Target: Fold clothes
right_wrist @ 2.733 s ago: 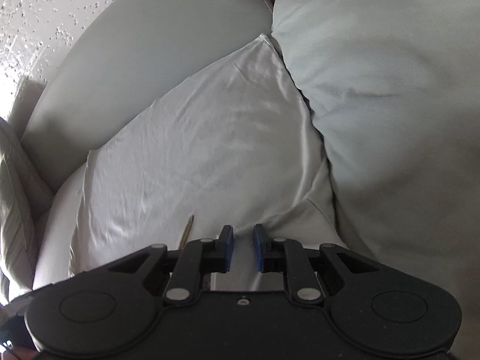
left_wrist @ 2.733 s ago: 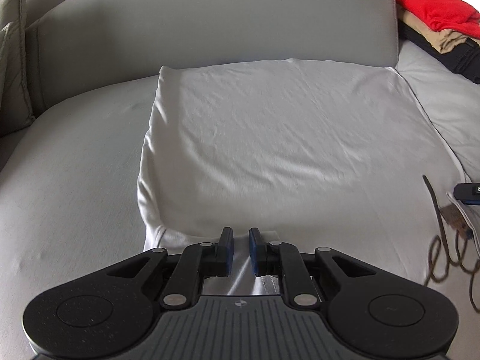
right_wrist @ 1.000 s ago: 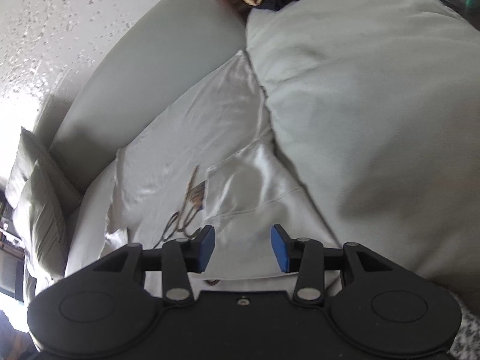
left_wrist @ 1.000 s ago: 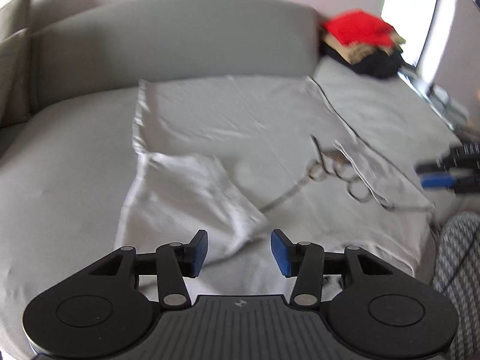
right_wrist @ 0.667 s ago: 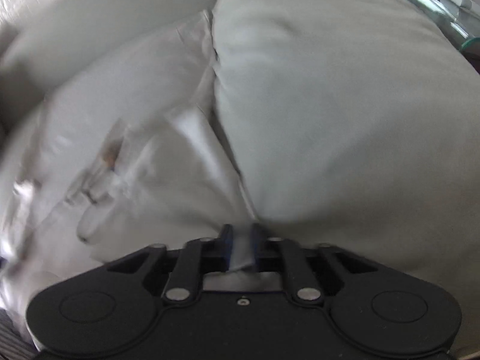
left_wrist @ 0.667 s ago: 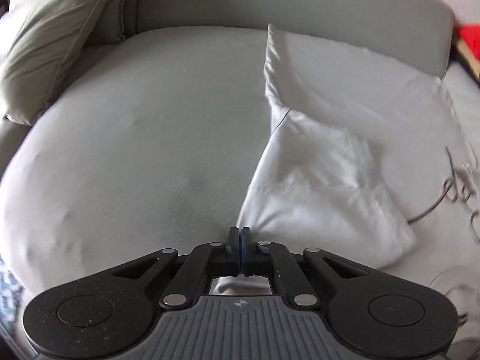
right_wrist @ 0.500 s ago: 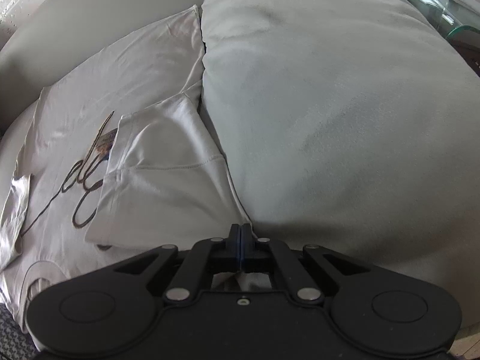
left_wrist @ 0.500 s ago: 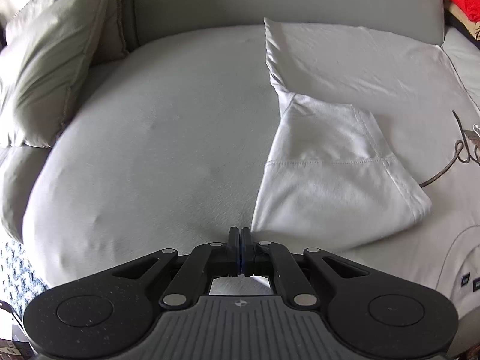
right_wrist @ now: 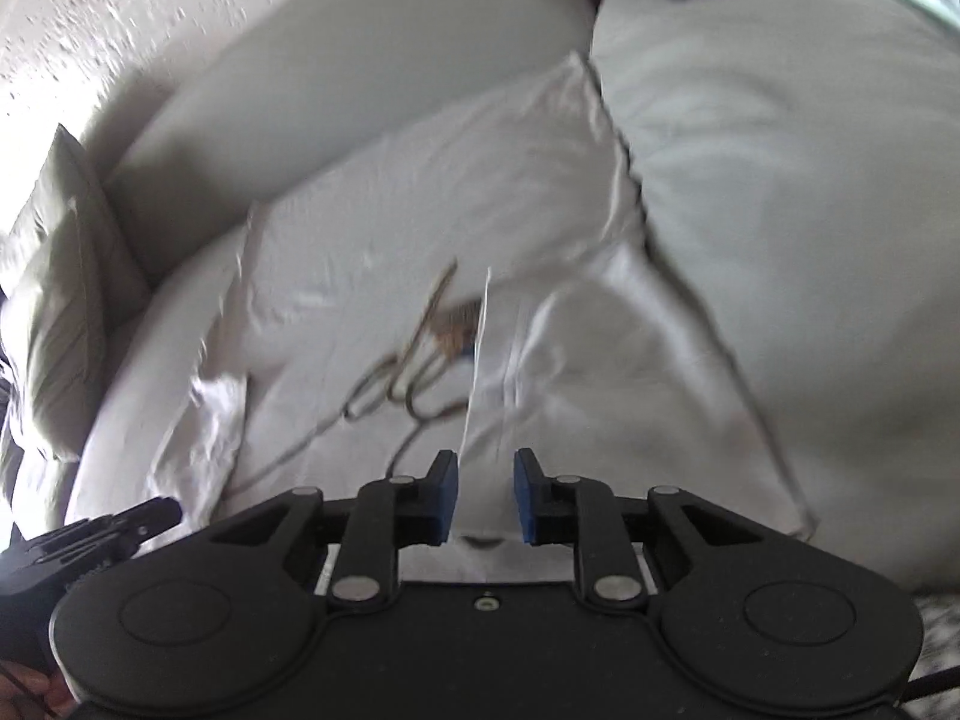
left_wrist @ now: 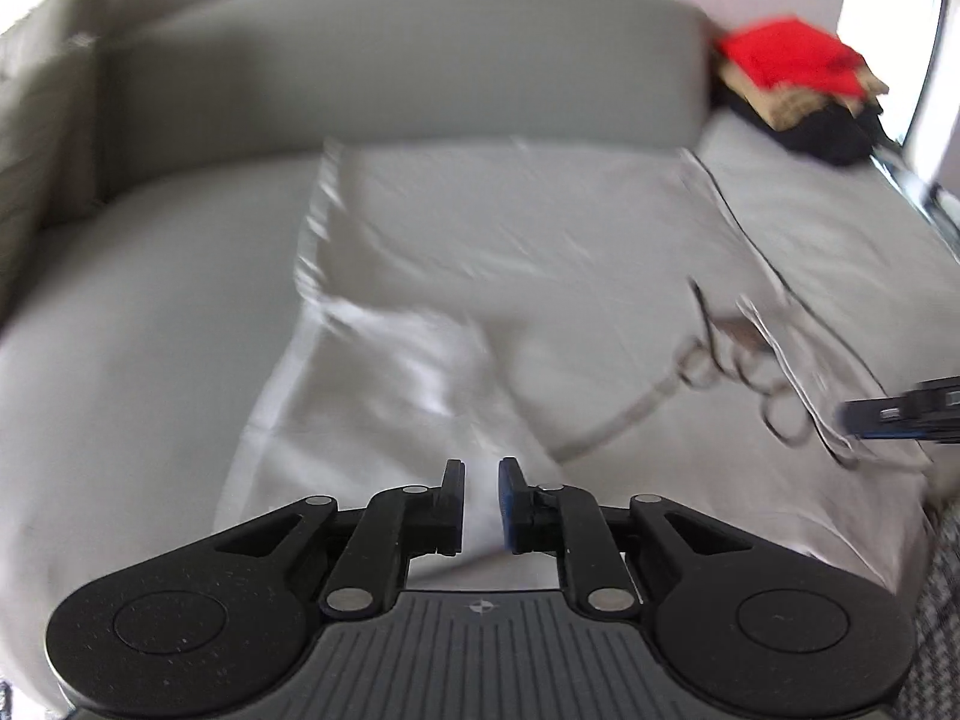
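A white T-shirt (left_wrist: pixel 510 240) with a brown script print (left_wrist: pixel 720 360) lies flat on the grey sofa seat, both sleeves folded inward. My left gripper (left_wrist: pixel 481 474) hovers over the near end of the folded left sleeve (left_wrist: pixel 372 384). Its jaws are opening and the pads press on nothing. My right gripper (right_wrist: pixel 485 465) is over the folded right sleeve (right_wrist: pixel 600 372), whose raised edge runs up from beside its left finger. Its jaws are opening too, with cloth under the gap but not pinched. Each gripper shows at the edge of the other's view: the right gripper (left_wrist: pixel 900 414), the left gripper (right_wrist: pixel 120 522).
A stack of red, tan and black clothes (left_wrist: pixel 792 78) sits at the sofa's far right corner. The backrest (left_wrist: pixel 420 60) closes the far side. A loose cushion (right_wrist: pixel 54 276) leans at the left end, and a second seat cushion (right_wrist: pixel 810 210) adjoins the shirt on the right.
Half a second ago both grippers were shut at the shirt's outer side edges. Now their jaws stand apart, and both have swung back inward over the folded sleeves.
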Motion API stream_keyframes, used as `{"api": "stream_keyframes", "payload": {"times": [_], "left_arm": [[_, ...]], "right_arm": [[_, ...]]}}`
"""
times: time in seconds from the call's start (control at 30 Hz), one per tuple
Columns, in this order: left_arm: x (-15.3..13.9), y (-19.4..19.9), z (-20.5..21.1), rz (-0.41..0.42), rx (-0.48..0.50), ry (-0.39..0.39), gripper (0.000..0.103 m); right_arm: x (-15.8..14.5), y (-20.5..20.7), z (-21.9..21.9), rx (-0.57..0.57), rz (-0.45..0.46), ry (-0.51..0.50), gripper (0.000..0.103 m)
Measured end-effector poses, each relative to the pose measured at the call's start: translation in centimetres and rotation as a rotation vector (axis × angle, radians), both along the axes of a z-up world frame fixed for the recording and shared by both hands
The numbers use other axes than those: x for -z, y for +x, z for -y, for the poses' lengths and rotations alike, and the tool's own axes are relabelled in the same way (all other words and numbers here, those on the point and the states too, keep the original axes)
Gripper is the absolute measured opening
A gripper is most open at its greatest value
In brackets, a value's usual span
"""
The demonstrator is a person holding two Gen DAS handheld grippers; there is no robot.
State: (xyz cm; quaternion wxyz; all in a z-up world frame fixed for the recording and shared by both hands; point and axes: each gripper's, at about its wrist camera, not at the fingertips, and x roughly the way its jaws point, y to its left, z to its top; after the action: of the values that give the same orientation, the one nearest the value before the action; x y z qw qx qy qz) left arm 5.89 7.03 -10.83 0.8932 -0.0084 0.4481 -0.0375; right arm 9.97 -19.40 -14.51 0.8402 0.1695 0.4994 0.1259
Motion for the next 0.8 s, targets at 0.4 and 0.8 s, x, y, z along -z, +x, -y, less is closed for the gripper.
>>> {"api": "stream_keyframes", "payload": {"times": [0.4, 0.8], "left_arm": [[-1.8, -6.2, -0.3, 0.061, -0.049, -0.014, 0.023], [-0.3, -6.5, 2.4, -0.007, -0.025, 0.057, 0.028]], "right_arm": [[-3.3, -5.9, 2.0, -0.02, 0.03, 0.05, 0.02], [-3.0, -6.5, -0.3, -0.072, 0.058, -0.074, 0.02]]}}
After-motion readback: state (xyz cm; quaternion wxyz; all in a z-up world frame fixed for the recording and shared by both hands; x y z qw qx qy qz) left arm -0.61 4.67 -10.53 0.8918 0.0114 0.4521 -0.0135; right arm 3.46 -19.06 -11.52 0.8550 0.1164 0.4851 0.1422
